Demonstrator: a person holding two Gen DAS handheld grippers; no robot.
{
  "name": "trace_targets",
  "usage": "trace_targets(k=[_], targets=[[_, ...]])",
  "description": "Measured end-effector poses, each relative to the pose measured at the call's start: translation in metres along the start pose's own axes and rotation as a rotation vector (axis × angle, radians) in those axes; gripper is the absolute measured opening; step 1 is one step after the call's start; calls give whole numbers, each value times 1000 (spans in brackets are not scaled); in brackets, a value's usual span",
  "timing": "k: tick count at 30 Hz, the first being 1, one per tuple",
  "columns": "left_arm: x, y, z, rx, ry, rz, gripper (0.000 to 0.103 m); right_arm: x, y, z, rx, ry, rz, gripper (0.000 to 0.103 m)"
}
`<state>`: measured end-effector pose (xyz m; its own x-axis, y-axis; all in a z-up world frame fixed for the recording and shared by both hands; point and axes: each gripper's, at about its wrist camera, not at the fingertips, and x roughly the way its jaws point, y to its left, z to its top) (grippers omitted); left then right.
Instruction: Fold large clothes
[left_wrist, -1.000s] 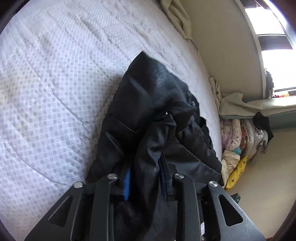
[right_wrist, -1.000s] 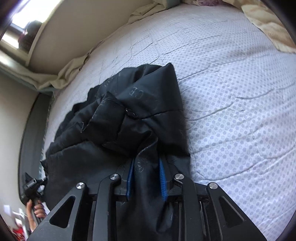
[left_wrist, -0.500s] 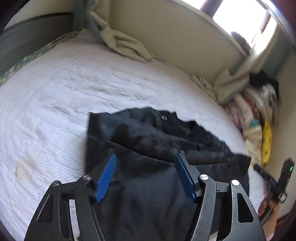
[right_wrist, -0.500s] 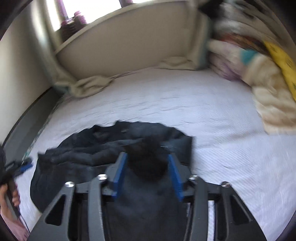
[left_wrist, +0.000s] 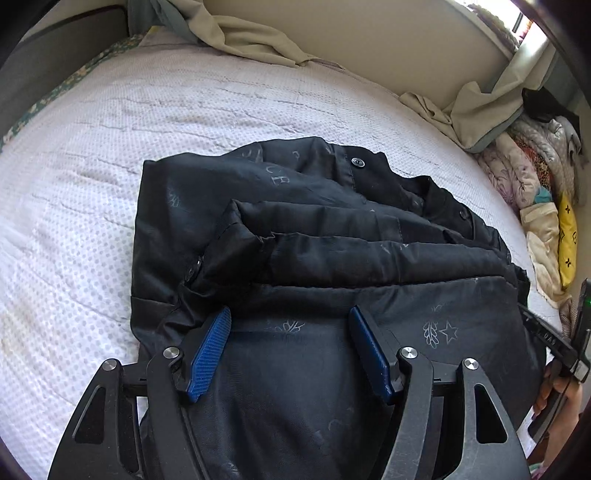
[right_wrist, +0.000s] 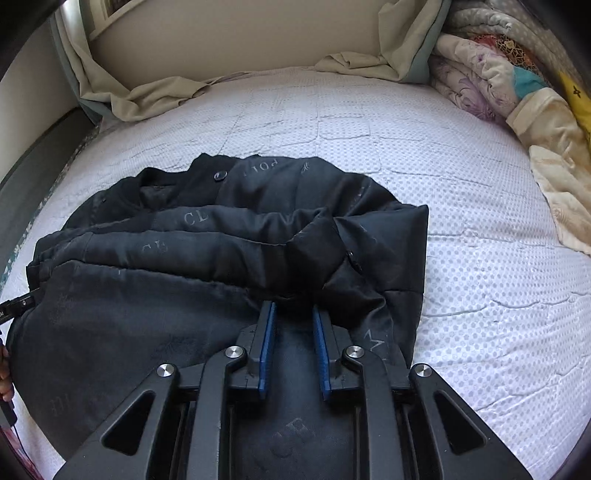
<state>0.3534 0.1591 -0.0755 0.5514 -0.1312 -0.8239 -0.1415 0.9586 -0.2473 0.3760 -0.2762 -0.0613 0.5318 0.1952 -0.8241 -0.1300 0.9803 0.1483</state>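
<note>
A black padded jacket (left_wrist: 332, 240) lies folded over on the white quilted bed (left_wrist: 92, 147), lining side up with pale printed letters. My left gripper (left_wrist: 290, 312) hovers over the jacket's near left part. It is open, its blue pads wide apart, and nothing is pinched. In the right wrist view the jacket (right_wrist: 184, 258) fills the lower left. My right gripper (right_wrist: 294, 306) is over its near right part. Its jaws are closing to a narrow gap with flat jacket cloth under them, and the pads do not visibly press on it.
Beige cloth (left_wrist: 258, 40) is bunched along the far wall. Folded blankets (right_wrist: 480, 74) and a yellow cushion (left_wrist: 567, 236) are piled at the right side of the bed (right_wrist: 480, 258). A person's hand (left_wrist: 557, 391) grips a black handle at the right edge.
Both grippers held bunched jacket cloth a second ago. The left jaws spread wide and let go. The right let its bunch drop. Both views rolled level and the jacket now lies flatter.
</note>
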Motion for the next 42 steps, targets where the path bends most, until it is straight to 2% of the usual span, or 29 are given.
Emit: trace_targets(k=[9,13,15,17,19,21,25,29,34,38,42], targets=[[13,-6,-9,71,-72,47,74,20,13,-11,-64,-39,-60,15],[14,-5,-7,69,-97,40,74,19,12,-11,-55,-59,-53,15],[9,-6,-4,61,-93,31,78,13,5,-8,-9,-62,-6,16],[-1,-8,1,52,-72,19,86,5,-8,-3,77,-50,71,23],[-12,-10,5,38,-67,0,91,-8,-18,2,170,-38,178,54],[-30,-7,9,3,-82,-36,95,-27,-21,7,221,-57,244,60],[-55,13,16,-97,-96,-128,97,-63,-12,7,164,-144,190,64],[-73,45,21,-211,-94,-181,99,-78,-9,4,156,-172,184,66],[-73,87,17,-378,-28,-284,99,-79,-4,0,129,-153,182,66],[-64,106,3,-460,38,-353,99,-76,-1,-4,123,-121,206,66],[-47,118,-10,-479,100,-341,99,-79,4,-7,130,-109,237,67]])
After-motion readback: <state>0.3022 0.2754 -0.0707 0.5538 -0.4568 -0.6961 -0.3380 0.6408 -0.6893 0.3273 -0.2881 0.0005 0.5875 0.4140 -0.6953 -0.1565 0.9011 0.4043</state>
